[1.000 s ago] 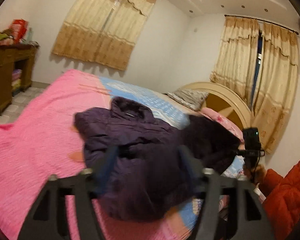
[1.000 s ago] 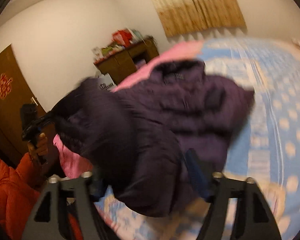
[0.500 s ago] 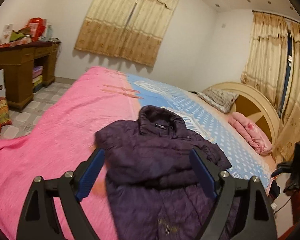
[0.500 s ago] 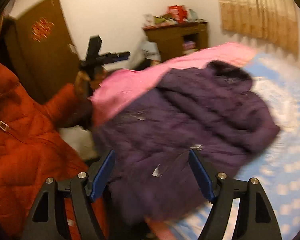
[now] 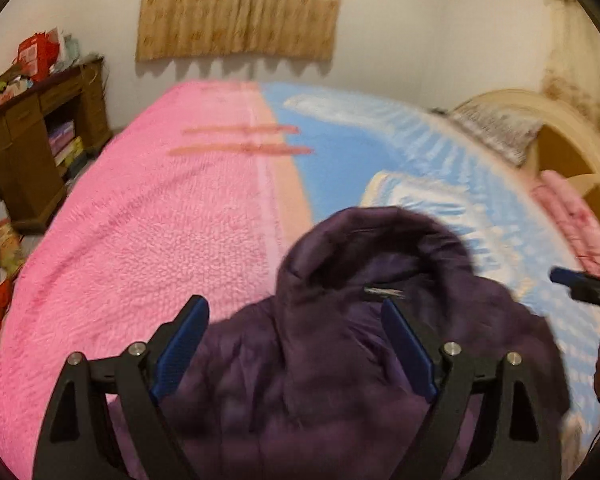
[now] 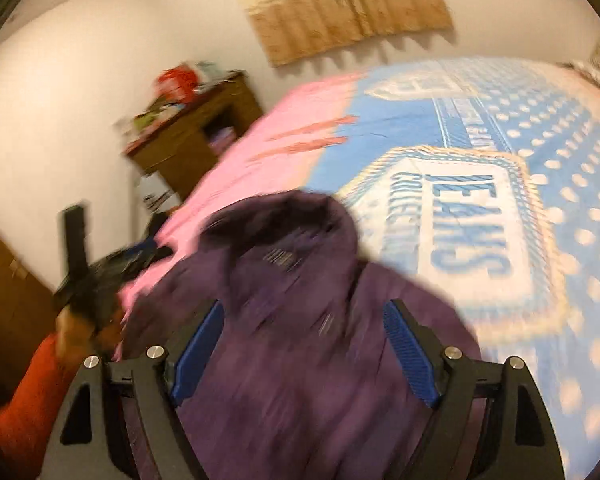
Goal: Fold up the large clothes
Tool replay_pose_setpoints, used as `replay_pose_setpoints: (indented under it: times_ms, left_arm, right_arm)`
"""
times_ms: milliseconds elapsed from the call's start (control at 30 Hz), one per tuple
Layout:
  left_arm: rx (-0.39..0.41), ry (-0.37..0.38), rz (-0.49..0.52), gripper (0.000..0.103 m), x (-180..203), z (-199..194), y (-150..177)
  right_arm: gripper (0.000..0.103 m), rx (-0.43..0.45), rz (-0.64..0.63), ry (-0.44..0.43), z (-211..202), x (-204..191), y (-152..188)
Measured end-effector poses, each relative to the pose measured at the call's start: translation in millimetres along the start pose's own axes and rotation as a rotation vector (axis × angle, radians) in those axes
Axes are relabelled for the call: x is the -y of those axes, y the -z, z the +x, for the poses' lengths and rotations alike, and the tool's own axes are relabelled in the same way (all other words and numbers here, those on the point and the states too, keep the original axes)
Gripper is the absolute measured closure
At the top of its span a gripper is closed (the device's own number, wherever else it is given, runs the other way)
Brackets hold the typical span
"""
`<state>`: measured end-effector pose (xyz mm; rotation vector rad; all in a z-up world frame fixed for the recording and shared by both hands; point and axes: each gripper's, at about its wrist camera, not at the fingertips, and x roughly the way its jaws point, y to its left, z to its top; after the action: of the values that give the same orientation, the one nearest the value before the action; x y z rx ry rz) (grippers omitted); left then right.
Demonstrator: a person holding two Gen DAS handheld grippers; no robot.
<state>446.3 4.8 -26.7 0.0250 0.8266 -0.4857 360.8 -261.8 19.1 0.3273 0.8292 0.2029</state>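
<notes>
Jaws of both grippers spread wide, purple jacket on bed, wooden desk beyond

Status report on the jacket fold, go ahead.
Left gripper open, right gripper open, both over the purple jacket. Jacket bunched on bed, collar up. Nothing in the way.

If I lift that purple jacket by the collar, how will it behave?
The purple jacket looks puffy and quilted, so it will probably sag and drape, not hold shape. It is likely light for its bulk. The collar stands up thick, so wide-open jaws should grip it.
</notes>
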Motion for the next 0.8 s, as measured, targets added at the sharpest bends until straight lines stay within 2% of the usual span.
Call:
replay_pose_setpoints:
  times_ms: [100,133,167,200,233,267,300,400,467,533,567,667,700,733,800]
  left_arm:
    - [-0.057,-0.009,-0.046,0.013,-7.0,30.1,-6.3]
    - [-0.064,-0.017,-0.057,0.014,-7.8,37.1,-9.0]
    - [-0.074,-0.026,-0.067,0.016,-8.9,43.7,-10.9]
    - [-0.078,-0.024,-0.069,0.03,-6.2,49.7,-14.6]
    - [-0.085,-0.014,-0.065,0.054,-4.7,52.4,-15.9]
    - [-0.098,0.017,-0.065,0.07,-2.5,53.4,-16.4]
    - [-0.104,0.061,-0.073,0.09,-1.3,51.0,-15.9]
    - [-0.05,0.088,-0.075,0.09,0.3,24.7,-9.7]
    - [0.01,0.124,-0.109,0.09,-10.0,-5.9,2.8]
    - [0.018,0.131,-0.158,0.09,-22.9,-16.2,13.9]
    - [0.012,0.127,-0.185,0.09,-30.1,-16.9,20.9]
    - [-0.109,0.111,-0.285,0.088,-49.9,12.5,50.9]
    - [-0.137,0.103,-0.314,0.085,-54.3,24.1,62.3]
    - [-0.116,0.108,-0.319,0.085,-55.4,26.4,68.9]
    - [-0.105,0.099,-0.311,0.084,-54.4,20.7,68.3]
  right_arm:
    - [0.021,-0.081,0.034,0.084,76.2,25.0,-26.3]
    - [0.021,-0.09,0.04,0.086,88.7,27.0,-28.0]
    - [0.035,-0.097,0.047,0.083,102.3,29.3,-30.8]
    - [0.049,-0.09,0.049,0.075,108.9,30.6,-32.5]
    - [0.079,-0.09,0.048,0.045,113.4,29.5,-34.9]
    - [0.086,-0.091,0.037,0.031,115.6,25.8,-35.9]
    - [0.087,-0.09,-0.008,0.045,114.2,17.1,-35.5]
    - [0.09,-0.061,-0.145,0.068,94.5,-7.4,-27.1]
    - [0.091,-0.036,-0.178,0.062,72.6,-8.3,-16.7]
    - [0.091,-0.038,-0.182,0.079,57.6,-1.2,-3.8]
    - [0.091,-0.052,-0.182,0.088,55.8,4.2,3.4]
    - [0.092,-0.167,-0.104,0.116,80.1,33.9,34.9]
    - [0.093,-0.173,-0.076,0.099,87.3,41.9,46.0]
    - [0.093,-0.141,-0.063,0.088,83.7,44.8,47.6]
    - [0.093,-0.149,-0.044,0.103,82.6,44.6,43.9]
